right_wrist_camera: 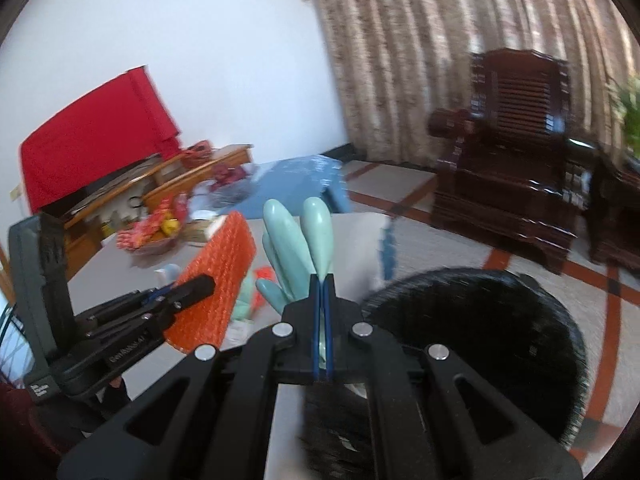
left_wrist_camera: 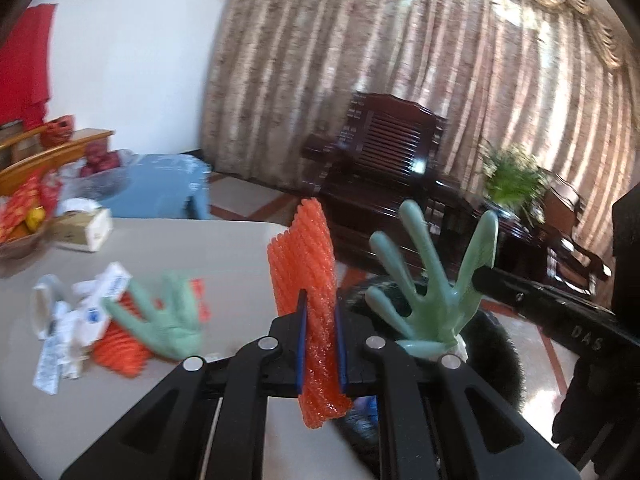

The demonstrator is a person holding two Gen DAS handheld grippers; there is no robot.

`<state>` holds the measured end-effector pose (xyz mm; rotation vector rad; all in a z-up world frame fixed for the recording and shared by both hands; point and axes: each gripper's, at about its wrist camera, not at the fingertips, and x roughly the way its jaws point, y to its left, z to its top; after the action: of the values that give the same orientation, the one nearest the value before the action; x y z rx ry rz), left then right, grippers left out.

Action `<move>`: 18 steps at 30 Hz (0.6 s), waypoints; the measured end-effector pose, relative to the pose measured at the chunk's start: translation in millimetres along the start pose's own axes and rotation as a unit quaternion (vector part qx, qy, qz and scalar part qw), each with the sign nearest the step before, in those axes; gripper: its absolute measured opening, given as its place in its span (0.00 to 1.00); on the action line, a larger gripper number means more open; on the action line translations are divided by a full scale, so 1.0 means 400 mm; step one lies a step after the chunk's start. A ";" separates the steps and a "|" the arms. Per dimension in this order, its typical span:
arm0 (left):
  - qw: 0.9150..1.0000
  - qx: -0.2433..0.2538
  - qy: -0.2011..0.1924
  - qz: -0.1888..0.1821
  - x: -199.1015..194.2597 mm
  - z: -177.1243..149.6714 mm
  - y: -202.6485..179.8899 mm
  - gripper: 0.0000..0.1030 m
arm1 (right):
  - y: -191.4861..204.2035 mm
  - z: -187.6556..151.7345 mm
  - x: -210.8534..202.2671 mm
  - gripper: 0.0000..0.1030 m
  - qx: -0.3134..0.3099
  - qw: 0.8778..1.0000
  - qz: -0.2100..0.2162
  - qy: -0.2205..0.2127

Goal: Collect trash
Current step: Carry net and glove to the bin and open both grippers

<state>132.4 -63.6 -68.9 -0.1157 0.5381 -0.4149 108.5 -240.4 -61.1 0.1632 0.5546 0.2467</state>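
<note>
Here the left gripper (left_wrist_camera: 320,344) is clamped on 1 orange foam net (left_wrist_camera: 310,264) at frame centre, and the right gripper (right_wrist_camera: 324,312) is pinched on 1 green glove (right_wrist_camera: 298,248). Both hang near the black bin (right_wrist_camera: 480,320) at lower right, not yet dropped. On the table (left_wrist_camera: 224,248), lower left, wait 1 second glove (left_wrist_camera: 168,320), 1 more orange net (left_wrist_camera: 120,348) and several white wrappers (left_wrist_camera: 80,320). Seemingly about halfway.

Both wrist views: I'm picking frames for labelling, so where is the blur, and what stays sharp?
Left wrist view: the table litter and plant smear; the clamped orange foam net stays crisp. Right wrist view: the black bin blurs; the green glove stays fairly sharp.
</note>
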 end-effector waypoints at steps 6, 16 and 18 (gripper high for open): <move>0.998 0.024 0.029 -0.052 0.096 -0.025 -0.116 0.11 | -0.140 -0.064 -0.010 0.01 0.032 0.997 -0.062 0.016; 0.991 0.049 0.077 -0.097 0.256 -0.066 -0.245 0.12 | -0.293 -0.152 0.050 0.02 0.065 0.990 -0.116 0.051; 0.991 0.052 0.081 -0.098 0.273 -0.067 -0.253 0.17 | -0.307 -0.158 0.064 0.05 0.070 0.988 -0.124 0.058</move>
<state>167.9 -200.8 -121.9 -0.0348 0.6665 -0.6465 118.6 -345.6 -154.0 0.2149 0.7013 -0.0257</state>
